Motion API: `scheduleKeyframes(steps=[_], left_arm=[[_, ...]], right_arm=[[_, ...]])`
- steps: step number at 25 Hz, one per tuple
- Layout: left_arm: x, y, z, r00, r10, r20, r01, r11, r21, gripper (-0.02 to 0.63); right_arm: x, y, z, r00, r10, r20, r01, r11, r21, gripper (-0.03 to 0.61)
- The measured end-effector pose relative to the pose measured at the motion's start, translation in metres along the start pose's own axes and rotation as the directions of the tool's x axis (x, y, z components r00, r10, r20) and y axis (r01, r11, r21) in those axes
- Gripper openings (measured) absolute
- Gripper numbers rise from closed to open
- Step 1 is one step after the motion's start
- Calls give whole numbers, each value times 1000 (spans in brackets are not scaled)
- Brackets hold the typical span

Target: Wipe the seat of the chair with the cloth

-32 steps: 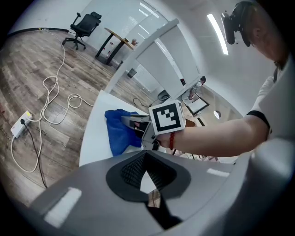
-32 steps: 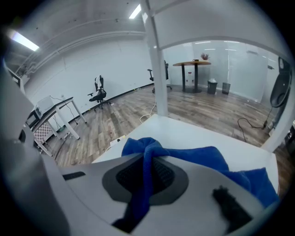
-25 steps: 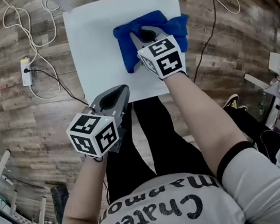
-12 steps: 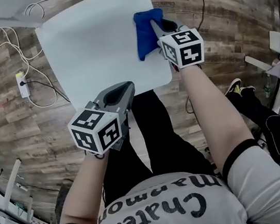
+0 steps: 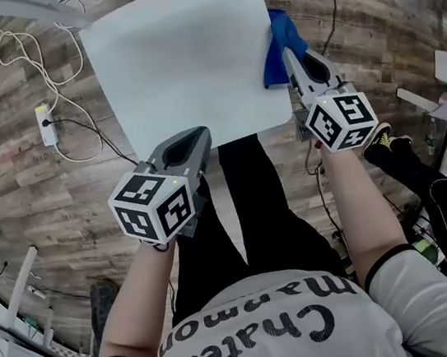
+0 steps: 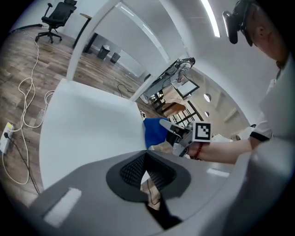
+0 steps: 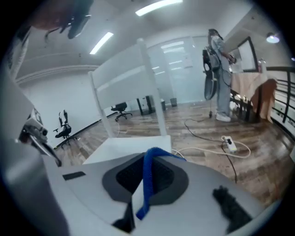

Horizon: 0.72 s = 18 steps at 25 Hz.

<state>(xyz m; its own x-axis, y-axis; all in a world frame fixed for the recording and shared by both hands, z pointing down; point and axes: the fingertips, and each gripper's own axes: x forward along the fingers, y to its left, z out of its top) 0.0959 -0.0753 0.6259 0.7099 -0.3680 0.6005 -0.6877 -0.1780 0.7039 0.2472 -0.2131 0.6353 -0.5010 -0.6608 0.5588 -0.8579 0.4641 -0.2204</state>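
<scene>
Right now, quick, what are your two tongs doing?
The left tongs are shut, holding nothing.
The right tongs are shut on the blue cloth.

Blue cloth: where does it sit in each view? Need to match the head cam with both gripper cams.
Head view: blue cloth upper right, at the right edge of the white seat.
Left gripper view: cloth at centre, just beyond the seat's far edge.
Right gripper view: cloth lower centre, a thin strip pinched in the right claw.
Shared landmark: the white seat.
</scene>
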Motion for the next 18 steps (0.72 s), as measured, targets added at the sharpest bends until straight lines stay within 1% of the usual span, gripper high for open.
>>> scheduleKeyframes(steps=[1,3,5,7,8,11,12,15,16,17,18], left_arm=[[-7,6,1,1000,7,9,-7,1000,-7,6],[-22,18,-1,1000,19,20,-19,1000,-17,6],[-40,31,-5,999,34,23,-34,999,-16,7],[-57,44,-7,999,46,27,-46,999,-17,6],[-66,51,-8,998,49,29,-49,999,-19,6],[-93,71,-12,998,53,29,-53,998,-21,6],[-102,78,-14,998,54,27,-53,998,-19,6],[-126,96,-15,998,55,22,-55,998,-9,7],[-133,101,-15,998,55,21,-55,999,-4,6],[-140,106,-14,998,53,20,-53,999,2,7],[-146,111,-13,998,52,19,-52,999,7,7]], right_arm=[[-1,24,12,999,30,29,-28,998,-55,28],[-1,81,33,992,100,76,-88,984,-152,28],[4,138,47,979,179,97,-154,963,-223,29],[13,188,53,966,241,95,-209,941,-266,28],[19,208,54,961,261,92,-229,936,-267,29],[34,262,52,942,324,84,-299,928,-221,28],[38,281,50,931,356,76,-332,917,-219,28],[47,331,42,890,456,23,-441,871,-217,28],[51,343,38,883,470,-1,-460,863,-212,28],[57,351,32,882,471,-28,-465,860,-210,28],[64,355,23,887,459,-58,-459,861,-218,28]])
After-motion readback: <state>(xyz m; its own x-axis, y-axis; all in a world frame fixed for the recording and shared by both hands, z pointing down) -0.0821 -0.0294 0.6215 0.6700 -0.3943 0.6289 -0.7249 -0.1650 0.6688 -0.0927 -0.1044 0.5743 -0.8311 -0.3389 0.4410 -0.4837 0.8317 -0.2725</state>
